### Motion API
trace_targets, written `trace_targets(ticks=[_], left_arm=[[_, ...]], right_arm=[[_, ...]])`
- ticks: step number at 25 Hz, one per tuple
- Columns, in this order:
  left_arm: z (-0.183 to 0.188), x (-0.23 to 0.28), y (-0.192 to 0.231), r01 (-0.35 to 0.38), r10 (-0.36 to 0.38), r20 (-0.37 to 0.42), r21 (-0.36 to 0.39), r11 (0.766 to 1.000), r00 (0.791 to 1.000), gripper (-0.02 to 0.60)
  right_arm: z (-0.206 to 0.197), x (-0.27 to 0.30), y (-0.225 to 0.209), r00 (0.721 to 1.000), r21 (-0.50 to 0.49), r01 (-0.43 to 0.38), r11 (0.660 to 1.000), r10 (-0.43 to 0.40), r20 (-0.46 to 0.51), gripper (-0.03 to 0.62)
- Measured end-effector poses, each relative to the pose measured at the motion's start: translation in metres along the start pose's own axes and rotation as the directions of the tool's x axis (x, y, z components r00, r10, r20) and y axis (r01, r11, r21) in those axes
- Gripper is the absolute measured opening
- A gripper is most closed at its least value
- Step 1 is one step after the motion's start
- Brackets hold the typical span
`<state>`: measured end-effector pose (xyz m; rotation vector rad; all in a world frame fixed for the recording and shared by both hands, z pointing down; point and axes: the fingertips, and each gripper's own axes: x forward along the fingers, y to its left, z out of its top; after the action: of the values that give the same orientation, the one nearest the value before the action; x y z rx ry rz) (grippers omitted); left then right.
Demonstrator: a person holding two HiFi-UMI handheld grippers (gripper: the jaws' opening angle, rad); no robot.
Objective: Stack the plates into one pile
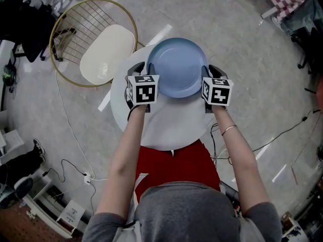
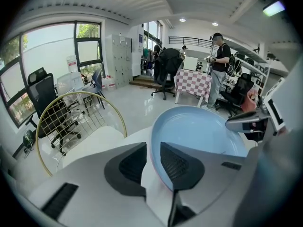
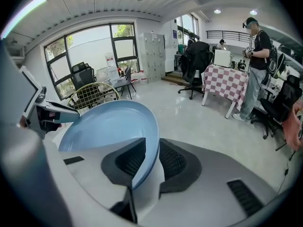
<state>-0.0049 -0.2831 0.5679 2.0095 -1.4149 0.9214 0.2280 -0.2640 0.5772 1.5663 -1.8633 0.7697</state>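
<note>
A light blue plate (image 1: pixel 176 67) hangs over the far part of the round white table (image 1: pixel 171 130), held at both sides. My left gripper (image 1: pixel 143 67) is shut on its left rim, and in the left gripper view the rim (image 2: pixel 158 167) runs between the dark pads (image 2: pixel 177 164). My right gripper (image 1: pixel 209 70) is shut on the right rim, which passes between that gripper's pads (image 3: pixel 173 162) in the right gripper view, where the plate (image 3: pixel 109 124) tilts up to the left. A thin pink edge shows under the rim; I cannot tell whether it is a second plate.
A round gold wire frame (image 1: pixel 65 24) with a white cushion (image 1: pixel 108 52) stands on the floor at the table's far left. Cables (image 1: pixel 75 155) trail over the floor on both sides. Office chairs, a checkered table (image 3: pixel 227 84) and standing people are farther off.
</note>
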Motion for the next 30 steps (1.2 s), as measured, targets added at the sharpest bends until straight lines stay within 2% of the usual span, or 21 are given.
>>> trace_targets(ticks=[6, 19, 24, 30], left_arm=[[0.011, -0.016, 0.001, 0.002, -0.001, 0.061, -0.021, 1.0, 0.998, 0.084], [0.024, -0.073, 0.008, -0.025, 0.031, 0.193, -0.033, 0.999, 0.981, 0.025], [0.025, -0.093, 0.011, -0.022, 0.03, 0.238, -0.036, 0.999, 0.971, 0.021], [0.025, -0.117, 0.01, -0.01, 0.017, 0.289, -0.027, 1.0, 0.957, 0.017]], right_arm=[[0.017, -0.018, 0.006, 0.998, 0.007, -0.012, 1.0, 0.011, 0.068, 0.101], [0.033, -0.074, 0.026, 0.98, 0.013, -0.069, 0.998, 0.065, 0.19, 0.1], [0.041, -0.097, 0.041, 0.963, -0.006, -0.099, 0.995, 0.098, 0.253, 0.098], [0.052, -0.125, 0.059, 0.931, -0.023, -0.145, 0.989, 0.144, 0.337, 0.066]])
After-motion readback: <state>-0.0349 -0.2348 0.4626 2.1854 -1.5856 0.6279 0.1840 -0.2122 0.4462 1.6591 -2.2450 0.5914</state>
